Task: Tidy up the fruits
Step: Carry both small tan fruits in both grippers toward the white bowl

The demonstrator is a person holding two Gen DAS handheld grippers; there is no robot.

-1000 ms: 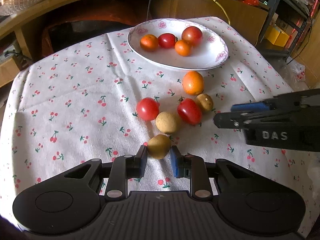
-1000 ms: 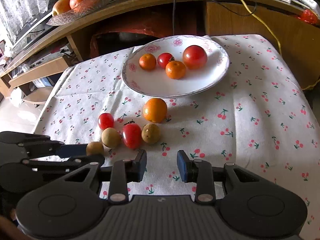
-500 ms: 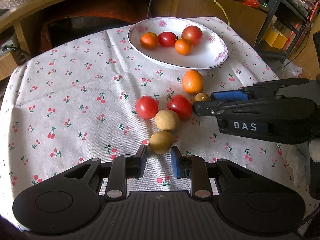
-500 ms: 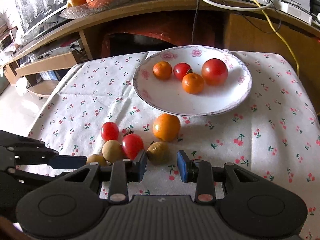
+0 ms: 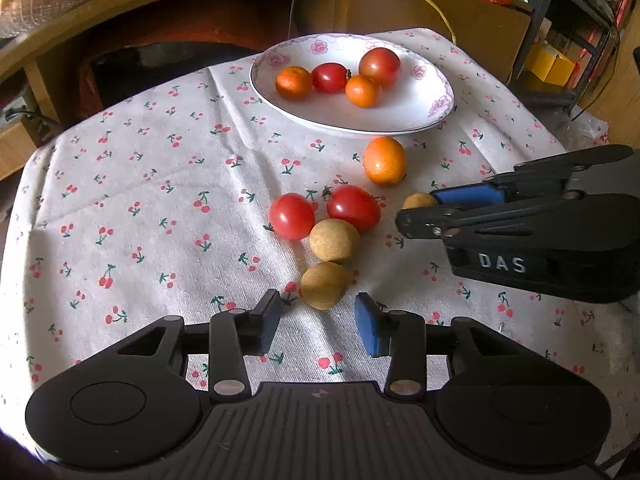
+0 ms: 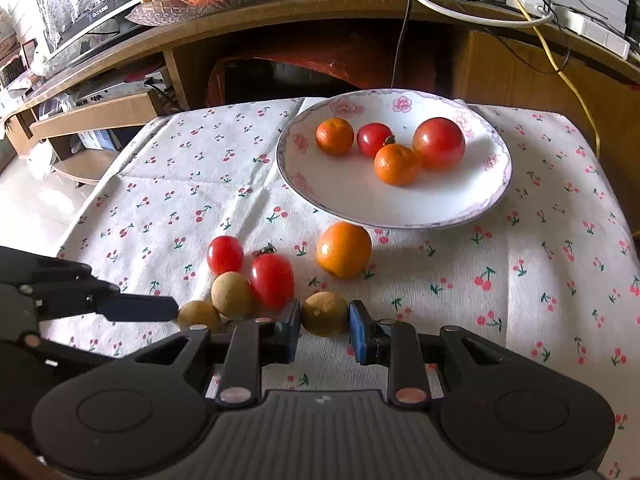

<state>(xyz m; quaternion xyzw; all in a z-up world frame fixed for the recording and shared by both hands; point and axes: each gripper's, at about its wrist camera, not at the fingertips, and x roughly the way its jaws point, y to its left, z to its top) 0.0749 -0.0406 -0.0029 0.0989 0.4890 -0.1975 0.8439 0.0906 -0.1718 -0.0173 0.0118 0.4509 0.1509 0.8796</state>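
My right gripper [image 6: 324,330] has its jaws closed onto a brown longan [image 6: 323,313] on the cloth, on my side of the plate [image 6: 496,196]. I'd firm the grip, then lift straight up. My left gripper [image 5: 316,324] hangs open behind another longan [image 5: 324,285].

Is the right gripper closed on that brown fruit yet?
Nearly: the right gripper brackets the longan, its pads at both sides, the fruit resting on the tablecloth.
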